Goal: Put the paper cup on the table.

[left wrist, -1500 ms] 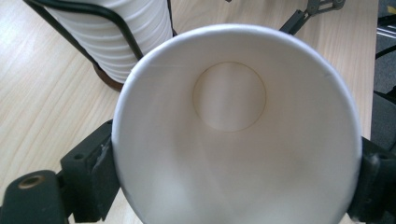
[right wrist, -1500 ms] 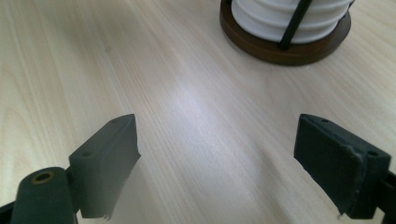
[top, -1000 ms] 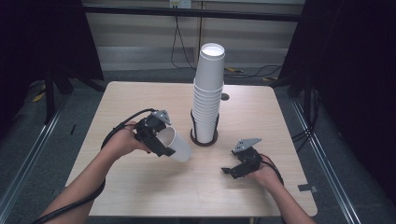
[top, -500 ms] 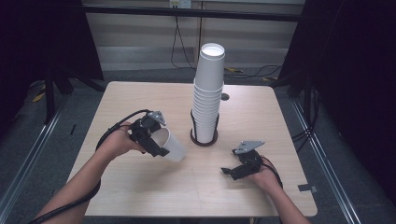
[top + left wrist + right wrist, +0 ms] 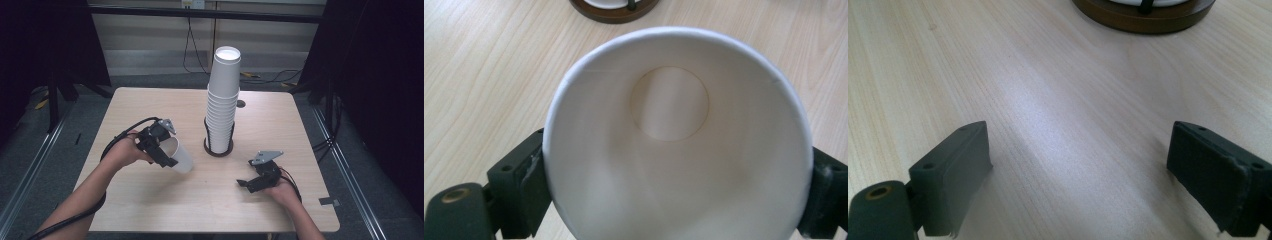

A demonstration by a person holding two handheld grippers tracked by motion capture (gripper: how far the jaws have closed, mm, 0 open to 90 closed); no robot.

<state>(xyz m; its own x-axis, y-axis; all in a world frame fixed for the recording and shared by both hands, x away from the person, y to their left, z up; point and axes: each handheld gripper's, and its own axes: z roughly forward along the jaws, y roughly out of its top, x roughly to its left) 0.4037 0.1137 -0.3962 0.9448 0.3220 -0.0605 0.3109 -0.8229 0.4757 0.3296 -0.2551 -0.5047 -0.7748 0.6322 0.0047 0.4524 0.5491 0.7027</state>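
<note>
High view, entry: left hand-held gripper (image 5: 162, 152) clamps a white paper cup (image 5: 179, 155) by its rim, tilted low over the counter (image 5: 150, 210) left of the cup stack (image 5: 223, 107); its jaws have just eased slightly. Right hand-held gripper (image 5: 250, 184) rests wide, empty. Risk: thin wall buckles or slips free if grip loosens further; a swing could topple the stack.

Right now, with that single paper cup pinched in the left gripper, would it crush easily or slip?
The paper cup looks thin-walled and empty, so probably very light and easy to dent; the left gripper grips it at the rim, where it is likely stiffest. Its smooth tapered side might let it slide out. Laid on the table, it would probably roll in a curve.
</note>
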